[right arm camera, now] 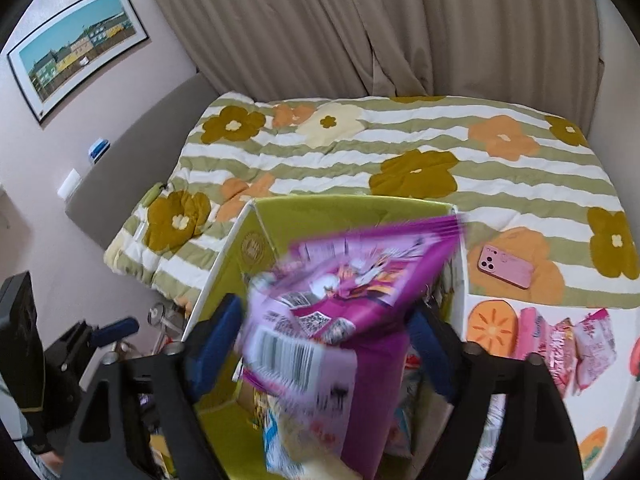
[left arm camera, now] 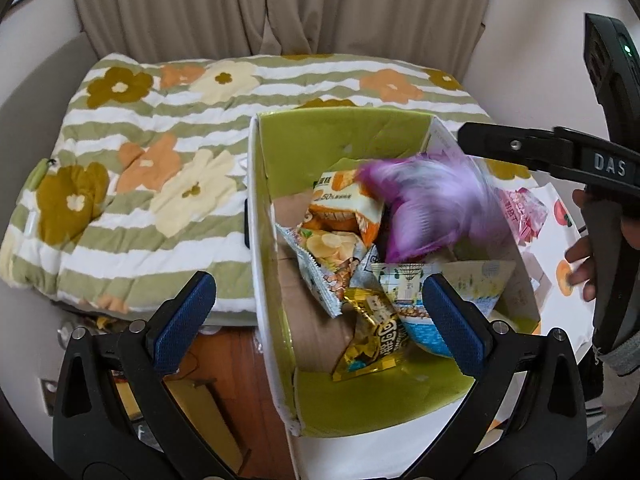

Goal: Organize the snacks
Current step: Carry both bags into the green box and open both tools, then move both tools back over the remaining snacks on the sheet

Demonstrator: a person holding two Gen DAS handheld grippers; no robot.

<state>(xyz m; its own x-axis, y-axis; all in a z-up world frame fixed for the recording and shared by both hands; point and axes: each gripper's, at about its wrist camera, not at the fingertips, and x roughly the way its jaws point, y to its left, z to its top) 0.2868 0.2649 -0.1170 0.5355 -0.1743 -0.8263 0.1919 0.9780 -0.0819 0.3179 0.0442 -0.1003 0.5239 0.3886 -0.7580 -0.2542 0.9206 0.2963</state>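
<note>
A green-lined cardboard box holds several snack packets, among them an orange one and a gold one. A purple snack bag is blurred in mid-air over the box, just below my right gripper's black finger. In the right wrist view the purple bag hangs between my right gripper's open blue pads, with the box under it. My left gripper is open and empty, its pads straddling the box's near left wall.
The box stands by a bed with a striped floral quilt. Several pink snack packets lie on a white fruit-print cloth to the right. A pink phone lies on the quilt. Wood floor shows at lower left.
</note>
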